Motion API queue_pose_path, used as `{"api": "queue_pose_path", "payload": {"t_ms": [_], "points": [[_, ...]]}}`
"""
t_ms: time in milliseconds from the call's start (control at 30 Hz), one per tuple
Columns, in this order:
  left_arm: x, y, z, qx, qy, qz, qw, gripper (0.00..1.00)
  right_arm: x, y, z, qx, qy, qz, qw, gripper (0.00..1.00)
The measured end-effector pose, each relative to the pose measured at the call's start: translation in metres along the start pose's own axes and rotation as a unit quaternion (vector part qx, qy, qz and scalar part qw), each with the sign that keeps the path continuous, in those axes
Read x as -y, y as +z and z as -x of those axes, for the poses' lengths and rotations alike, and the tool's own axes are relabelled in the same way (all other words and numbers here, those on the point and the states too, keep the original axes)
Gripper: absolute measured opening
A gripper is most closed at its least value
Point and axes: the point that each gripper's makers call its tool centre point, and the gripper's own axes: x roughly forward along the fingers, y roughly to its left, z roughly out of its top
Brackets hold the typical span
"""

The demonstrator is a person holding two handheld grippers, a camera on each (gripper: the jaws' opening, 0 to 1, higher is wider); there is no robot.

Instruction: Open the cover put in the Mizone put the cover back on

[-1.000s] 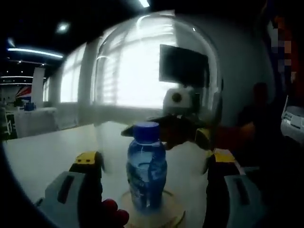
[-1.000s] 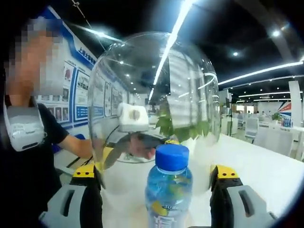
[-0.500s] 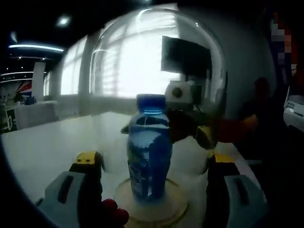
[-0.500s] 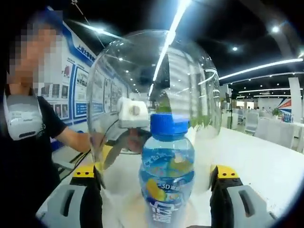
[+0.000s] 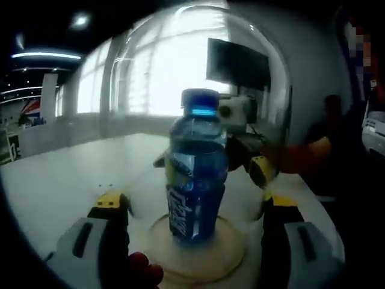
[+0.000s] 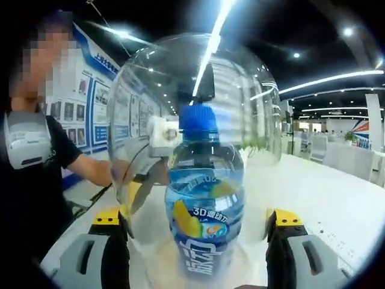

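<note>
1. Left claw [image 5: 191,208] has its two grey, yellow-tipped jaws set wide on either side of the clear glass dome cover [image 5: 198,90]; whether they press on the glass I cannot tell. The right claw [image 6: 197,226] stands the same way round the cover [image 6: 192,108] from the opposite side, contact likewise unclear.
2. White surface [image 5: 60,180] stretches away beyond both claws and carries everything.
3. Clear glass dome cover rises between and above each claw's jaws, around the bottle; I cannot tell whether its rim rests on the base.
4. Round pale wooden base [image 5: 222,256] lies on the surface between the left claw's jaws, under the bottle.
5. Blue-labelled Mizone bottle with a blue cap [image 5: 195,174] stands upright on that base, midway between the left claw's jaws; in the right gripper view the bottle [image 6: 204,198] sits dead centre between the jaws.
</note>
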Motion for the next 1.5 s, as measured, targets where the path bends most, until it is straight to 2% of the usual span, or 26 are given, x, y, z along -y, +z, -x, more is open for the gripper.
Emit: {"api": "queue_pose_path", "payload": {"t_ms": [433, 667, 900, 1033, 1267, 1500], "points": [[0.001, -0.002, 0.0, 0.014, -0.005, -0.003, 0.9999, 0.78, 0.0, -0.006, 0.004, 0.007, -0.008, -0.012, 0.9999, 0.89], [0.002, -0.002, 0.001, 0.029, 0.0, -0.003, 0.9996, 0.78, -0.002, -0.006, 0.006, 0.024, -0.014, -0.015, 0.9995, 0.88], [0.005, -0.002, 0.002, 0.04, 0.008, -0.001, 0.9992, 0.78, -0.002, -0.005, 0.012, 0.041, -0.034, -0.031, 0.9981, 0.85], [0.003, -0.002, 0.004, 0.041, 0.017, 0.001, 0.999, 0.78, -0.001, -0.003, 0.022, 0.056, -0.044, -0.049, 0.9962, 0.81], [0.002, -0.002, 0.009, 0.044, 0.041, 0.002, 0.9982, 0.75, -0.002, -0.007, 0.03, 0.057, -0.069, -0.042, 0.9951, 0.75], [0.007, 0.0, 0.021, 0.065, 0.071, 0.007, 0.9953, 0.7, -0.005, -0.008, 0.042, 0.061, -0.094, -0.038, 0.9929, 0.67]]}}
